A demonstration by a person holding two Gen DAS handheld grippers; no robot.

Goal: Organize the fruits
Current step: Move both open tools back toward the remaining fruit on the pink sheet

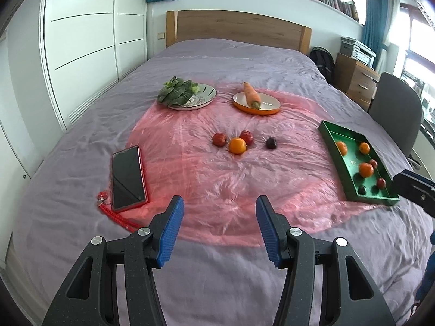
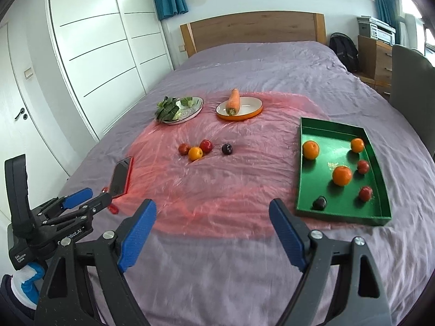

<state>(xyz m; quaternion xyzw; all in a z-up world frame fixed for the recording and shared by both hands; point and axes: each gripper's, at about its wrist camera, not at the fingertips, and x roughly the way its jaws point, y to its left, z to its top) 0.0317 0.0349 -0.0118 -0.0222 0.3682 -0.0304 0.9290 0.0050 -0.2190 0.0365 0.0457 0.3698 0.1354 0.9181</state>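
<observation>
A green tray [image 2: 304,135] [image 1: 327,133] on the bed's right holds several fruits: oranges [image 2: 342,175], red fruits [image 2: 365,193] and a dark plum [image 2: 319,203]. On the pink plastic sheet [image 2: 223,184] lie an orange [image 1: 237,146] [image 2: 195,154], two red fruits [image 1: 219,139] [image 1: 246,137] and a dark plum [image 1: 271,143] [image 2: 227,149]. My left gripper [image 1: 218,212] is open and empty, near the bed's front. My right gripper [image 2: 213,214] is open and empty, left of the tray's near end.
A phone [image 1: 127,175] with a red strap lies at the left. A plate with leafy greens [image 1: 176,92] and an orange-rimmed plate with a carrot [image 1: 251,95] sit further back. A grey chair [image 1: 394,111] stands right of the bed. Wardrobe doors stand left.
</observation>
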